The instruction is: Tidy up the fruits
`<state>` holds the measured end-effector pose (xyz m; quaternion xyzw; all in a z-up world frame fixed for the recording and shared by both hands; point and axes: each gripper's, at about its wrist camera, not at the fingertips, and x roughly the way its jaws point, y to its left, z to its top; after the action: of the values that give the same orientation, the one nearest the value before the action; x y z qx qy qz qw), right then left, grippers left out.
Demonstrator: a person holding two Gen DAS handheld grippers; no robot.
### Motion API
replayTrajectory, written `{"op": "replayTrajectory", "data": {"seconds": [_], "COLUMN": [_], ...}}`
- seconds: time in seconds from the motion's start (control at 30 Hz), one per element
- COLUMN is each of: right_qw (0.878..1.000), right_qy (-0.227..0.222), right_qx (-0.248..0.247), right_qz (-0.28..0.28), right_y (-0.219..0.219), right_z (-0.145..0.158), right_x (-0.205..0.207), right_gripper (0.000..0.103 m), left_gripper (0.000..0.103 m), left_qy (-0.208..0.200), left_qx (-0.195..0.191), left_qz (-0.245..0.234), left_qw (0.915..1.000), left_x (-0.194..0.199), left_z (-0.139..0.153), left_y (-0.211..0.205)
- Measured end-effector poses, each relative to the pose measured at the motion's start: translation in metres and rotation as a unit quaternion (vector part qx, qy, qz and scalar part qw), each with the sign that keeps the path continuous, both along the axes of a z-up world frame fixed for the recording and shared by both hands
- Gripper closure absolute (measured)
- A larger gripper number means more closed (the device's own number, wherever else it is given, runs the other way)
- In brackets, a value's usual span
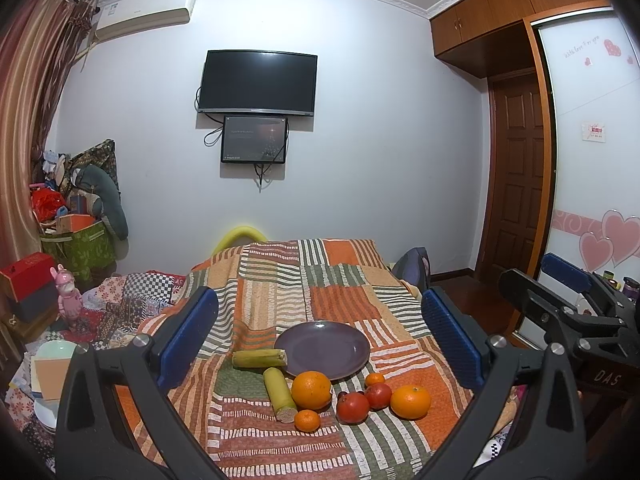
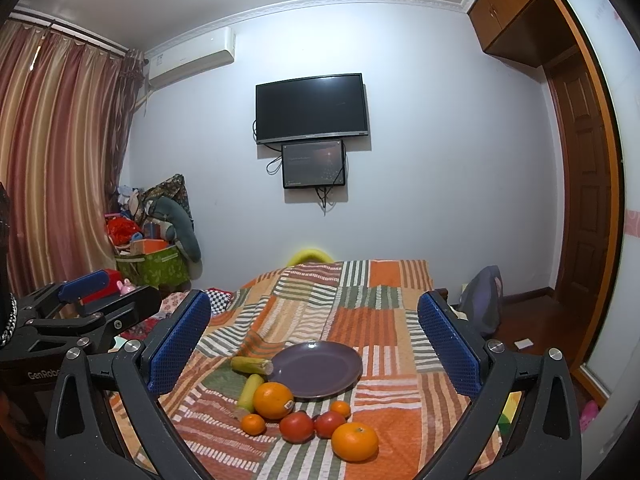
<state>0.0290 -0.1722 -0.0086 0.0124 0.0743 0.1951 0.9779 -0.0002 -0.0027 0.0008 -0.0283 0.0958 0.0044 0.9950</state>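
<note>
Bedroom; patchwork bedspread [image 1: 280, 280] carries an empty purple plate [image 1: 324, 348], fruit loose at its near rim. Left gripper [image 1: 320, 340] and right gripper [image 2: 316, 344] spread wide, empty. Nothing begun; next, probably grasp the nearest orange [image 2: 354, 441].

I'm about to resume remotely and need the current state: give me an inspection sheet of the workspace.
Surface: striped patchwork blanket, rumpled.
Job's things: purple plate empty; two big oranges, two small tangerines, two red fruits, two green cane pieces on the blanket beside it.
Clutter: nothing seen among the fruit.
Grippers: left gripper and right gripper open, empty, above the fruit.
Cables: wires dangle below the wall TV.
Surroundings: curtains, wardrobe, piled boxes.
</note>
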Motion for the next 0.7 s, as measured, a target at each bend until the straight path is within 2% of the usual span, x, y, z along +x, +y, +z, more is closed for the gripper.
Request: {"op": "replayTrajectory", "data": {"seconds": [0.53, 0.7], "right_qw": [1.0, 1.0], "right_qy": [0.007, 0.014], "right_qx": [0.001, 0.004], "right_qz": [0.001, 0.008], "right_y": [-0.003, -0.005], "right_z": [-0.001, -0.005], "right_x": [0.005, 0.012], "right_gripper": [0.0, 0.0], "left_gripper": [0.0, 0.0], "left_qy": [0.006, 0.024], "left_qx": [-0.003, 0.003], "left_qz": [0.004, 0.005], "left_qw": [1.0, 0.9997], "left_x": [0.005, 0.013], "left_z": [-0.002, -0.007], "left_y": [0.001, 0.002]}}
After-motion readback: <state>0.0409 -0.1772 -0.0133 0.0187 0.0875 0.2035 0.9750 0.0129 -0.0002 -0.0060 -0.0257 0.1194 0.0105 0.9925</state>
